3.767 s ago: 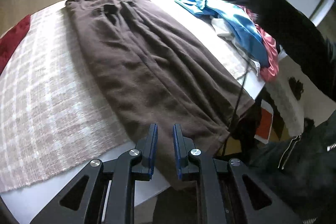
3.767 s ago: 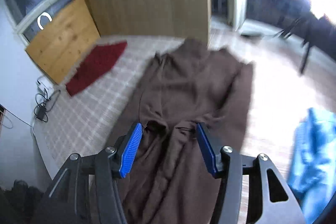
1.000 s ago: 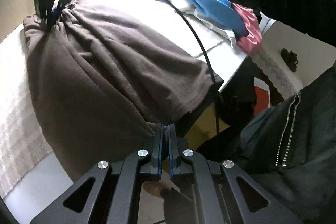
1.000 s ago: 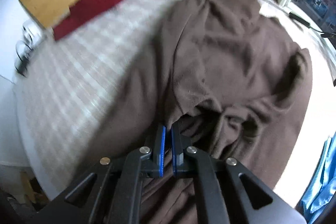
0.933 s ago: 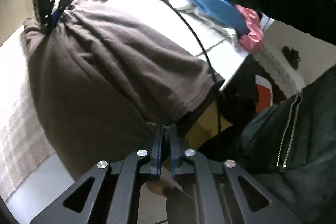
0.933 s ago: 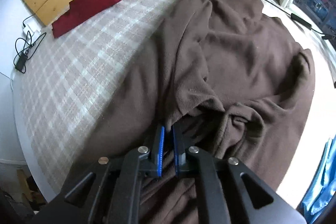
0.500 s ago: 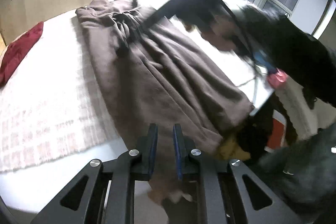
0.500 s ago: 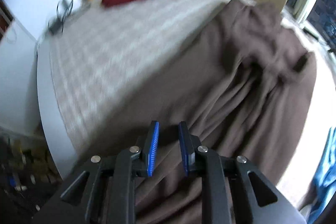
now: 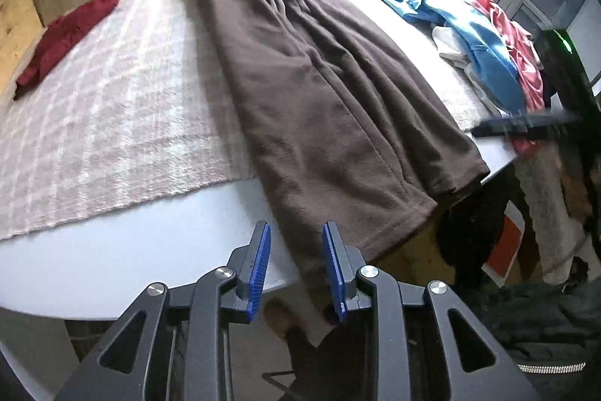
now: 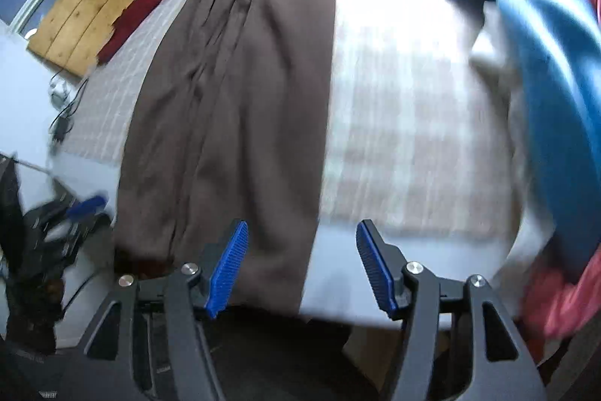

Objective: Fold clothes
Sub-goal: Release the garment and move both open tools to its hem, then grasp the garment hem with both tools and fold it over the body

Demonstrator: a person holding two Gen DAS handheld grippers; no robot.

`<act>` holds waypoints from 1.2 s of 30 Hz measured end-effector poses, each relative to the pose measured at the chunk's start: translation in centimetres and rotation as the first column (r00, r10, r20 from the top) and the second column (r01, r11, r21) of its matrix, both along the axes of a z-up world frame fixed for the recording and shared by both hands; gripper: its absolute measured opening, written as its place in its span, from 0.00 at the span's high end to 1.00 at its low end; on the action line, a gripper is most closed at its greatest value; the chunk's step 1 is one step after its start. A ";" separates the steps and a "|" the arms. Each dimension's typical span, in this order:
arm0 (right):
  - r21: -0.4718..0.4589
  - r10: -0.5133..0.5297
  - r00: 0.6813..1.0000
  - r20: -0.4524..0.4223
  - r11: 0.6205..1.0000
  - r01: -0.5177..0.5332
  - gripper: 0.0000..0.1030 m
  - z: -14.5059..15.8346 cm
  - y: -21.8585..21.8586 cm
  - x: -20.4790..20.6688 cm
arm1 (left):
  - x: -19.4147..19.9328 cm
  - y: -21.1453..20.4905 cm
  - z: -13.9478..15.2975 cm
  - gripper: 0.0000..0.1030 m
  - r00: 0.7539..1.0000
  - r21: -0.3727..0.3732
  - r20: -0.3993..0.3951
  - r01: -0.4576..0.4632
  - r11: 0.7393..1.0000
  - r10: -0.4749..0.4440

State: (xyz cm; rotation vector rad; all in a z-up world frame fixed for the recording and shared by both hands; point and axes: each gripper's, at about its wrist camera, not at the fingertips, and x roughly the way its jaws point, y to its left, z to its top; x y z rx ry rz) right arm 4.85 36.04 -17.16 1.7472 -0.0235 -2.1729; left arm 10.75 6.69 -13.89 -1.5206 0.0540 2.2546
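Brown garment (image 9: 330,93) lies stretched lengthwise over the plaid cloth (image 9: 112,108) in your left wrist view, its near hem draped off the white table (image 9: 124,243) edge just ahead of your left gripper (image 9: 296,265), whose jaws have just been opening and hold nothing. In your right wrist view, the same garment (image 10: 240,93) hangs over the edge by your right gripper (image 10: 300,262), whose jaws, also just opening, stand wide and empty; a blue garment (image 10: 556,62) sits right.
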 end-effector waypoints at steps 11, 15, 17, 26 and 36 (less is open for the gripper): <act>0.057 0.063 0.998 -0.021 0.996 -0.062 0.56 1.2 0.4 0.1 | 0.1 1.2 -0.2 0.66 0.998 -0.031 0.034 0.047 0.998 -0.046; 0.005 0.025 0.999 -0.031 1.000 -0.025 0.45 1.0 0.5 -0.2 | -0.3 1.8 -1.0 0.64 0.996 -0.044 0.077 0.043 0.998 -0.039; 0.031 0.046 0.999 -0.023 0.999 -0.045 0.45 0.2 -0.3 0.1 | -0.3 2.2 -1.3 0.64 0.995 -0.059 0.086 0.053 0.997 -0.048; -0.017 0.089 0.995 -0.043 0.996 -0.090 0.77 -0.7 -2.6 0.7 | -0.6 2.5 -1.5 0.86 0.989 -0.020 0.099 0.115 0.993 -0.113; -0.310 -0.086 0.996 -0.026 0.948 0.074 0.91 4.0 0.7 -1.3 | -2.4 0.1 3.0 0.92 0.983 0.171 0.101 0.135 0.976 -0.154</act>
